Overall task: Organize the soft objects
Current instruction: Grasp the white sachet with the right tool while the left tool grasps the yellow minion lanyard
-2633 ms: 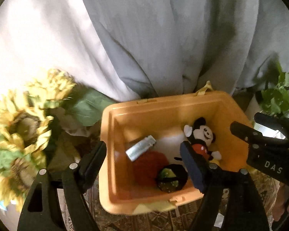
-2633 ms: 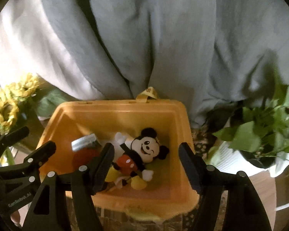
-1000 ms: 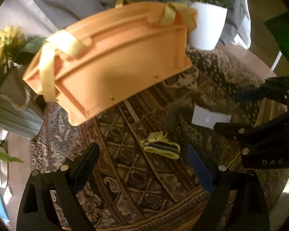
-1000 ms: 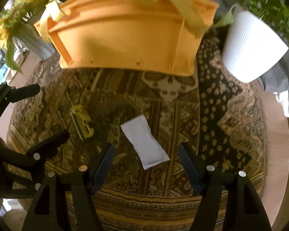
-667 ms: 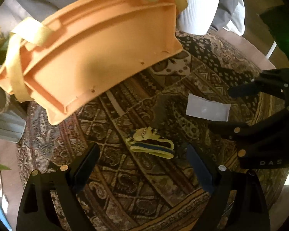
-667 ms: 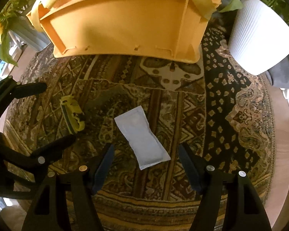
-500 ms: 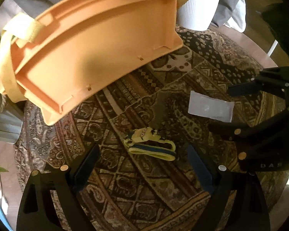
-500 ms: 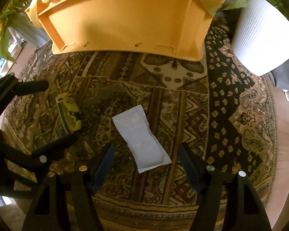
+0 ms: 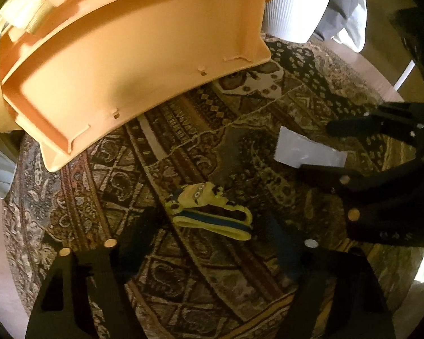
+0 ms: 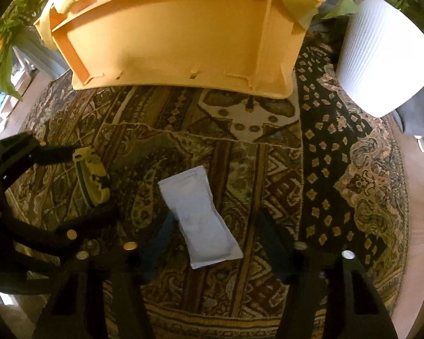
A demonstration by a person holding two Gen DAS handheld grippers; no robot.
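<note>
A yellow and blue minion pouch (image 9: 209,212) lies on the patterned rug, between the fingers of my open left gripper (image 9: 212,226). It also shows in the right wrist view (image 10: 92,176). A white soft packet (image 10: 200,220) lies on the rug between the fingers of my open right gripper (image 10: 212,228); it also shows in the left wrist view (image 9: 305,149). An orange bin (image 9: 132,48) stands at the back, seen from its side; it also shows in the right wrist view (image 10: 183,31). Its inside is hidden.
A white ribbed plant pot (image 10: 381,56) stands at the back right of the round patterned rug (image 10: 339,169). Sunflowers in a grey pot (image 10: 17,39) stand at the back left. Bare wooden table edge (image 10: 421,226) shows past the rug on the right.
Both grippers have come down from over the bin to low over the rug. The minion pouch and the white packet now sit larger between the fingers. Both jaws stay open.
</note>
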